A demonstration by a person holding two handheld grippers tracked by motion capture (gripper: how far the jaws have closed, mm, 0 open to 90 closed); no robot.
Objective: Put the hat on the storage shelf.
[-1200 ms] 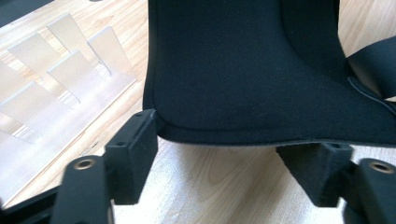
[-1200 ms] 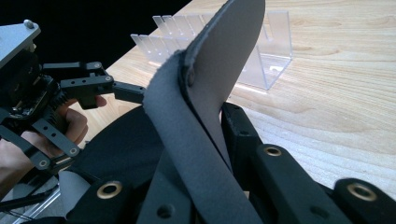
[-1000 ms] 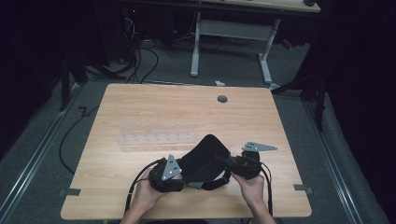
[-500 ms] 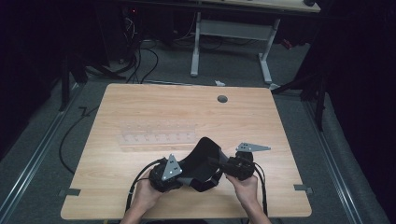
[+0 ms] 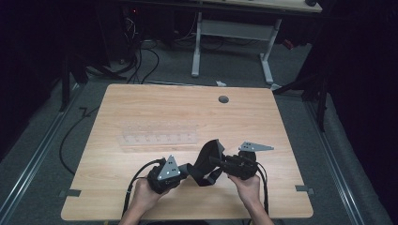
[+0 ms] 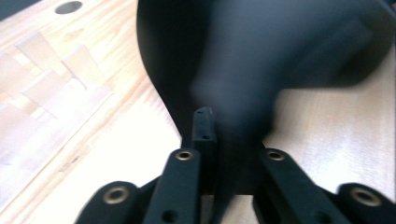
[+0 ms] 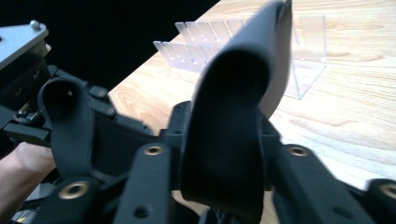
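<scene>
A black, soft, folded piece (image 5: 206,161) hangs just above the wooden table (image 5: 141,108) between my two grippers near the front edge. My left gripper (image 5: 186,169) has just been closing and is shut on the piece's left end; in the left gripper view its jaws (image 6: 224,140) pinch the dark material (image 6: 261,51). My right gripper (image 5: 218,161) has just been opening. A thick fold of the piece (image 7: 238,93) still sits between its parted jaws (image 7: 224,144). Both hands hold the gripper bodies.
A clear plastic slotted rack (image 5: 157,136) lies flat on the table behind the grippers, seen too as the rack (image 7: 210,46) in the right gripper view. A round cable hole (image 5: 223,99) sits near the far edge. Cables trail off the front; dark floor and desk legs lie beyond.
The left jaws have closed onto the black piece and the right jaws have spread apart. The piece has drawn in from a broad hump to a narrower twisted fold. Both hands stayed near the front edge.
</scene>
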